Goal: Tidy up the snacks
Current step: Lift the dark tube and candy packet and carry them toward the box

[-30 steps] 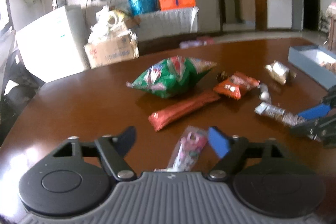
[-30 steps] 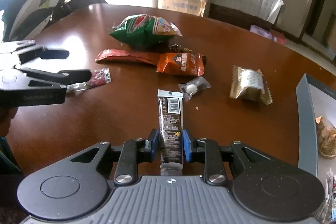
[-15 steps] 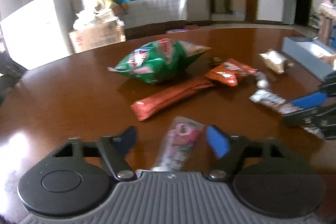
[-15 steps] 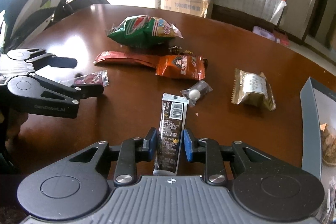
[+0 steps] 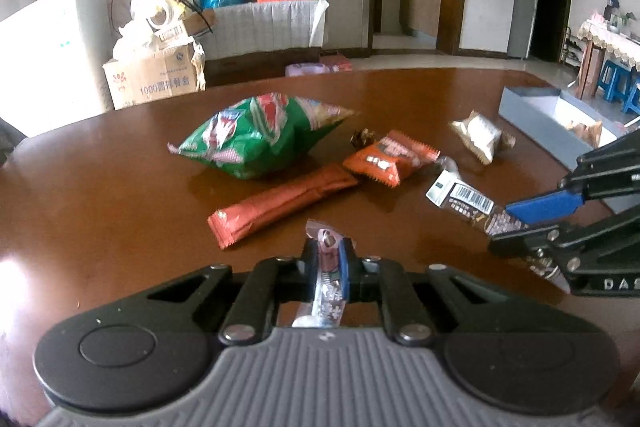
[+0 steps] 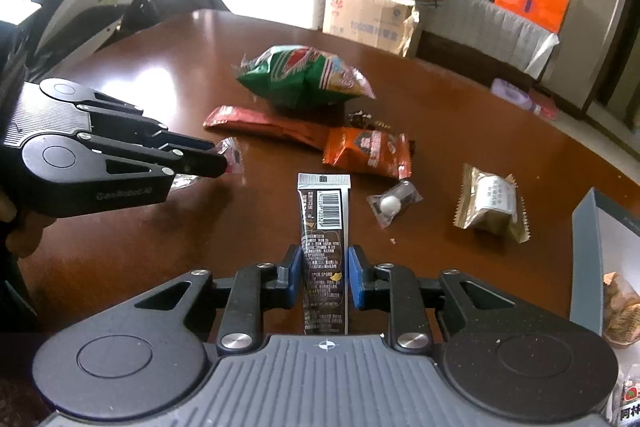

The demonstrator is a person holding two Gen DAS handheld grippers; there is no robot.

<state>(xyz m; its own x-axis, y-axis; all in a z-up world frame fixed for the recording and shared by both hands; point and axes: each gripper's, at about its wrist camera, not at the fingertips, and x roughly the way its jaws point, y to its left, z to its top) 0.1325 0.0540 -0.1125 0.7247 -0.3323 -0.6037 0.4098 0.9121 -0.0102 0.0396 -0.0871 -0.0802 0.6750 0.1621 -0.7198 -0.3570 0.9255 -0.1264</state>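
My left gripper [image 5: 327, 263] is shut on a small pink candy packet [image 5: 326, 279], held above the brown table [image 5: 100, 195]; it also shows in the right wrist view [image 6: 212, 157]. My right gripper [image 6: 323, 271] is shut on a dark brown snack bar [image 6: 325, 239] with a barcode, lifted off the table; it also shows in the left wrist view [image 5: 520, 223]. A green chip bag [image 5: 260, 135], a long red stick pack [image 5: 280, 205], an orange packet [image 5: 386, 157], a gold-wrapped cake [image 5: 480, 137] and a small clear packet with a white ball [image 6: 392, 203] lie on the table.
A grey box [image 5: 552, 127] with snacks in it stands at the table's right edge, also in the right wrist view [image 6: 588, 259]. A tiny dark wrapped candy [image 5: 362, 137] lies behind the orange packet. A cardboard carton [image 5: 156, 79] and bags stand beyond the table.
My left gripper has closed on the pink candy packet and lifted it. My right gripper has raised the dark snack bar higher off the table.
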